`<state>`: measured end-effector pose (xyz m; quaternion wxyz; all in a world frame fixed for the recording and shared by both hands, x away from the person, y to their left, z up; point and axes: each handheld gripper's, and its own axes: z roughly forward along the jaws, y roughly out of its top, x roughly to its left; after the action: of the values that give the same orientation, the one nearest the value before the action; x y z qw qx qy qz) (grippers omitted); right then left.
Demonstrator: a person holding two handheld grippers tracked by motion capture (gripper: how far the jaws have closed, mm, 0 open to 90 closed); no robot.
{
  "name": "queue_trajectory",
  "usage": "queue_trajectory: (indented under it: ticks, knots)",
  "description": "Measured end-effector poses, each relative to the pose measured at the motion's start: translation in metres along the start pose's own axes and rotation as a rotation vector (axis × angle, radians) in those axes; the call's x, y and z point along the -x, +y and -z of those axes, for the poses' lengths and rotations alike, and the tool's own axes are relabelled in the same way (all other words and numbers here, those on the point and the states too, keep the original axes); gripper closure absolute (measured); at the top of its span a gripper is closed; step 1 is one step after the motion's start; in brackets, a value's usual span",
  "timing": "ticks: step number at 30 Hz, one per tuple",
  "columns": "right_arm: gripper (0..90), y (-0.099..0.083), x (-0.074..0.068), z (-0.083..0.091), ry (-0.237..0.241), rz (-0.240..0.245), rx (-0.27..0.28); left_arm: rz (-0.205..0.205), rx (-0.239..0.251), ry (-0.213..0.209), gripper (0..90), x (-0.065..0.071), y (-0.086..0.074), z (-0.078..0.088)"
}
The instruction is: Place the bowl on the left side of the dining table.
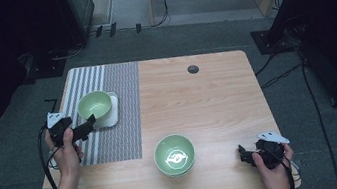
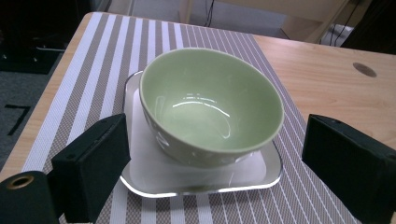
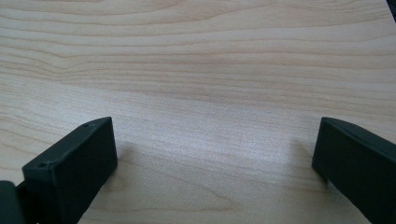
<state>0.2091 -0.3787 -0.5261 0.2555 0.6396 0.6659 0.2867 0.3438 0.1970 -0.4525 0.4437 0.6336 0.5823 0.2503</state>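
Holding the left gripper (image 2: 205,154), jaws spread, just short of the plain green bowl (image 2: 210,105) on its square plate (image 2: 140,182). Our right gripper (image 3: 215,154), also spread, faces bare wooden table (image 3: 196,70); we see the patterned green bowl (image 1: 174,154) from the high view.

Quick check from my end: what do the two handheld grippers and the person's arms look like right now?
Both grippers are black, each with two blocky, flat-faced jaws. The left gripper and the right gripper each carry a pale grey three-cornered plate on top, and a black cable trails from each. A small brass-coloured ring sits near the left one's jaw base in its own view. The forearms are bare, with no sleeves in view.
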Motion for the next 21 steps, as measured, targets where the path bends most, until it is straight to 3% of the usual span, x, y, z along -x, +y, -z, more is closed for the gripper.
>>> queue_trajectory:
  ticks: [8, 21]
  knots:
    - [0.0, 0.000, 0.000, 0.000, 0.001, 0.001, 0.000, -0.005, 0.012, -0.014, 7.4, -0.001, -0.015, 0.019]
    - [0.0, 0.000, 0.000, 0.000, 0.002, 0.004, -0.001, -0.033, 0.030, 0.001, 7.3, -0.005, -0.027, 0.040]
